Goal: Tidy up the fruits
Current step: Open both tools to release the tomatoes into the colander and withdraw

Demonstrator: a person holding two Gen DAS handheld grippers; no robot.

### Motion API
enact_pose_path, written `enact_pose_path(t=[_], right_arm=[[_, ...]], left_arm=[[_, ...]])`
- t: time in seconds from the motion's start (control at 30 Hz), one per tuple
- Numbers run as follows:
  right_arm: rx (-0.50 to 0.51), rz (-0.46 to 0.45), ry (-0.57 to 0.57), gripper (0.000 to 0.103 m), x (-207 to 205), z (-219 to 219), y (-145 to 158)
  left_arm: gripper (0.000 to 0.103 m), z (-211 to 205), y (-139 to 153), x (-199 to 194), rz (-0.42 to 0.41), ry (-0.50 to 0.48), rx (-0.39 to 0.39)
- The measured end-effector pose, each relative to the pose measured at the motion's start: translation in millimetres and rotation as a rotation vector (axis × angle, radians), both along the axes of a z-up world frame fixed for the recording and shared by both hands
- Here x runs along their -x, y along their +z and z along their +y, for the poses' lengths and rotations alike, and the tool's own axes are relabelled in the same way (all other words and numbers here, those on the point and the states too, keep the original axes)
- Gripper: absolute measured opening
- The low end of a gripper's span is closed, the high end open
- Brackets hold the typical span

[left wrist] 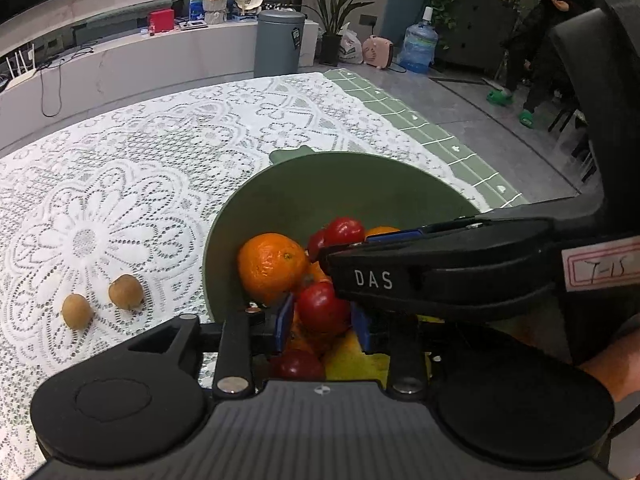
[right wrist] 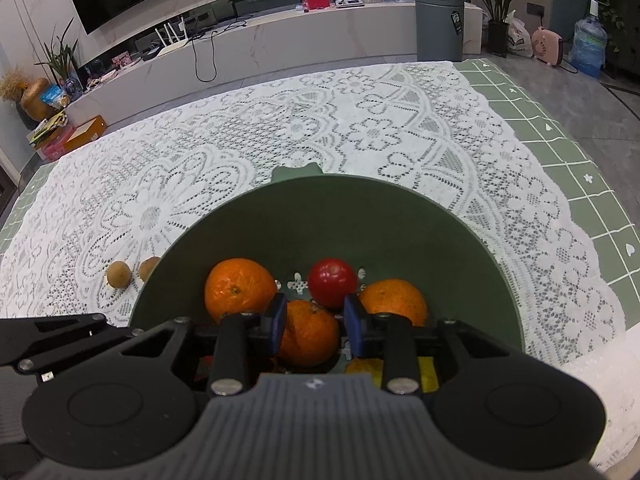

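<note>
A green bowl (left wrist: 304, 184) (right wrist: 320, 208) holds several oranges, red fruits and a yellow fruit (left wrist: 352, 360). My left gripper (left wrist: 322, 326) is open over the bowl's near side. A red fruit (left wrist: 322, 308) lies between and just beyond its blue pads, which do not press on it. My right gripper (right wrist: 316, 324) is open above an orange (right wrist: 310, 336), nothing pinched. In the left wrist view it reaches in from the right, and its fingertip (left wrist: 326, 258) is beside another red fruit (left wrist: 344, 230). Two small brown fruits (left wrist: 77, 311) (left wrist: 126, 291) lie on the cloth left of the bowl.
A white lace tablecloth (left wrist: 120, 184) (right wrist: 240, 140) covers the table over a green checked mat (right wrist: 560, 128). A grey bin (left wrist: 279, 42), a plant, a water bottle and a low cabinet stand beyond the far edge. A person (left wrist: 552, 20) stands at the back right.
</note>
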State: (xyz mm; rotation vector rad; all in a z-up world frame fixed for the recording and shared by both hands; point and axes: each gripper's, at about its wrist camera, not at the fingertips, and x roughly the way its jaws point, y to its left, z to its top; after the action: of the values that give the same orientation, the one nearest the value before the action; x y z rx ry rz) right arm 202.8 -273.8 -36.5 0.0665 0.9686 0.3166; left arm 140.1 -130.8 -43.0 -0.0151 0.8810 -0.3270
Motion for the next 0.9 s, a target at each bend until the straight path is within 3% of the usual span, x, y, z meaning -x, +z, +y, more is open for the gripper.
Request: enact_pose_path(t=[0.13, 0.33, 0.5, 0.6, 0.9], right_arm=[[-0.001, -0.019, -0.009, 0.037, 2.2, -1.5, 2.8], [-0.025, -0.061, -0.01, 0.046, 7.9, -4.6, 9.5], [-0.038, -0.144, -0.03, 0.072, 19.0, -7.2, 21.4], [-0.031, -0.213, -0.036, 0.08, 29.3, -6.6, 30.0], [0.035, -0.368, -0.006, 0.085, 55.5, 12.4, 51.7]], left_arm=[[0.057, 2.6, 3.9, 2.0, -0.006, 0.003, 0.026], [0.057, 9.9, 13.2, 8.9, -0.023, 0.012, 0.035], [0.057, 19.7, 25.9, 18.2, -0.058, 0.048, 0.032], [0.057, 27.8, 32.0, 24.4, -0.071, 0.073, 0.019], [0.057, 64.0, 40.3, 41.6, -0.124, 0.134, -0.056]])
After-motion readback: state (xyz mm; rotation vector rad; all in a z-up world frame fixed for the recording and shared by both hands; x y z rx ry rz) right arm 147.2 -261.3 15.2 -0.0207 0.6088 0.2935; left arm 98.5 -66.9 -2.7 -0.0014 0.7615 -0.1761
